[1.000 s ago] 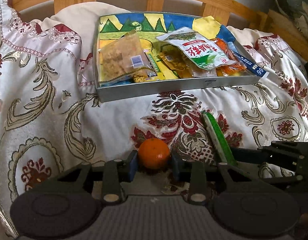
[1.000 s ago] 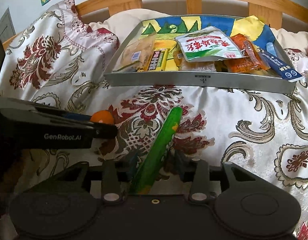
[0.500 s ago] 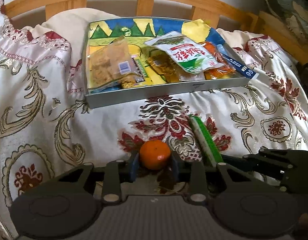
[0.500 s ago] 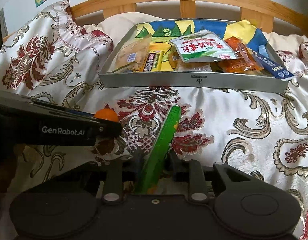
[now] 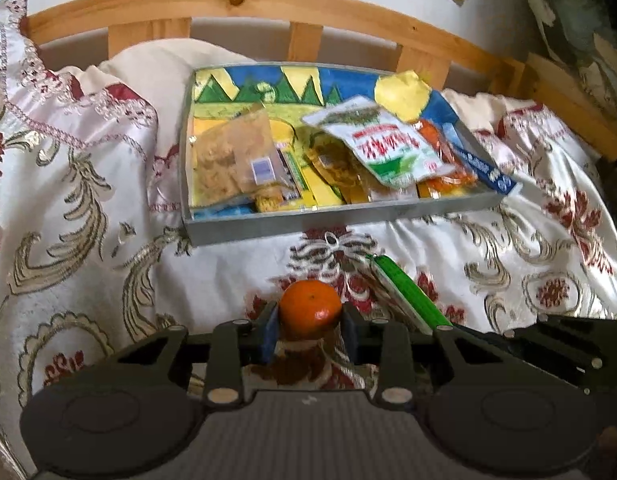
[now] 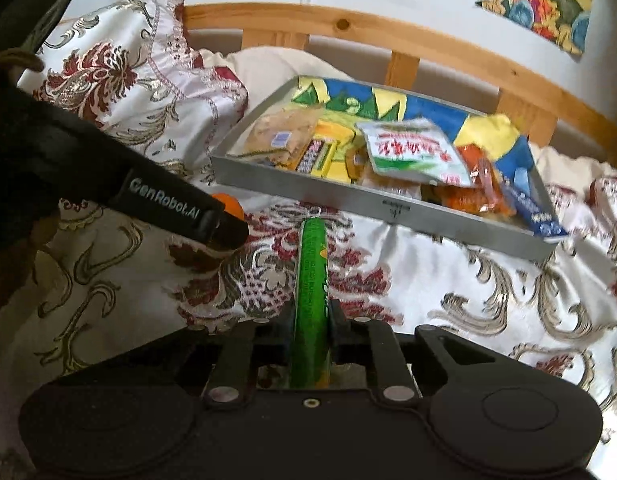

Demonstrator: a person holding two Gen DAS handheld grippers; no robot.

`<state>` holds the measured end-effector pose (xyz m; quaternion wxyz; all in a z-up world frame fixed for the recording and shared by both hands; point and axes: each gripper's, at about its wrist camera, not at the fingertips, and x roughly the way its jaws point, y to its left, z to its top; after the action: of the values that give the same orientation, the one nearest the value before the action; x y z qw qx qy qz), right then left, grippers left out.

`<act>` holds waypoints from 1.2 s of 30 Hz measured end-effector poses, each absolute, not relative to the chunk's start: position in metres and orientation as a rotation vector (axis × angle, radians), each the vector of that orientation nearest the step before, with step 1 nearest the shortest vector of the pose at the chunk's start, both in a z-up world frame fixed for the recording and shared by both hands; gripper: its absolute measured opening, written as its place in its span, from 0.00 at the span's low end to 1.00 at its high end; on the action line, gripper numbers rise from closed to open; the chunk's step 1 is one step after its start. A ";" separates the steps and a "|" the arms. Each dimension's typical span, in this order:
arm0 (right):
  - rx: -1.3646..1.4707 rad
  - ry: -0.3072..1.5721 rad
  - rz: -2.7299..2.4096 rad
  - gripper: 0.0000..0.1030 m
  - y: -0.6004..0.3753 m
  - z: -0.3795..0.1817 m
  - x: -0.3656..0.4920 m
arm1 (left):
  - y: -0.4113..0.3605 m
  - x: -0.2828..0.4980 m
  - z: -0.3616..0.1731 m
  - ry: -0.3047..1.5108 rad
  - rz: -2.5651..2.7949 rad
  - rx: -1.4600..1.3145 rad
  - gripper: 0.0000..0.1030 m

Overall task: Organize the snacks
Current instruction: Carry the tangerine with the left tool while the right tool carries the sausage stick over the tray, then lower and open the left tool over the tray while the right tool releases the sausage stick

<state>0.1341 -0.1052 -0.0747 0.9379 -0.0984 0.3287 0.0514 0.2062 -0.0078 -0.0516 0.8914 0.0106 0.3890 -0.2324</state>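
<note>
A small orange point(image 5: 310, 306) sits between the blue pads of my left gripper point(image 5: 309, 327), which is shut on it just above the bedspread. A long green snack stick point(image 6: 312, 272) runs straight out from my right gripper point(image 6: 311, 326). The right jaws are closing and both pads press its sides. In the left wrist view the green stick point(image 5: 404, 292) slants beside the orange, with the right gripper point(image 5: 548, 344) at the lower right. The left gripper point(image 6: 224, 224) and the orange point(image 6: 230, 206) show at the left of the right wrist view. Ahead lies a grey tray point(image 5: 308, 224) with a painted bottom.
The tray point(image 6: 348, 196) holds several snack packets, among them a white and green pouch point(image 5: 384, 148) and a clear bag of biscuits point(image 5: 232, 156). A patterned satin bedspread point(image 5: 88, 200) covers the bed. A wooden headboard point(image 5: 236, 0) and a pillow point(image 5: 156, 68) stand behind the tray.
The right jaws have narrowed onto the green stick, which now points straight ahead instead of slanting right. Both views have tipped upward. The left gripper still holds the orange.
</note>
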 end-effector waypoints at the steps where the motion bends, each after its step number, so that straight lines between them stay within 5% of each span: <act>1: -0.207 0.659 0.104 0.17 -0.105 -0.073 0.134 | -0.007 0.208 -0.050 0.797 -0.478 0.016 0.35; 16: -0.201 0.524 0.129 0.17 -0.119 -0.021 0.205 | 0.012 0.280 -0.032 0.551 -0.386 -0.109 0.35; 36: -0.043 0.587 0.227 0.17 -0.111 -0.015 0.336 | 0.007 0.303 -0.062 0.643 -0.395 -0.042 0.35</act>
<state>0.3363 -0.1115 -0.0155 0.9507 -0.0211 0.2885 0.1114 0.3028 0.0065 -0.0618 0.9294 -0.0203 0.3139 -0.1929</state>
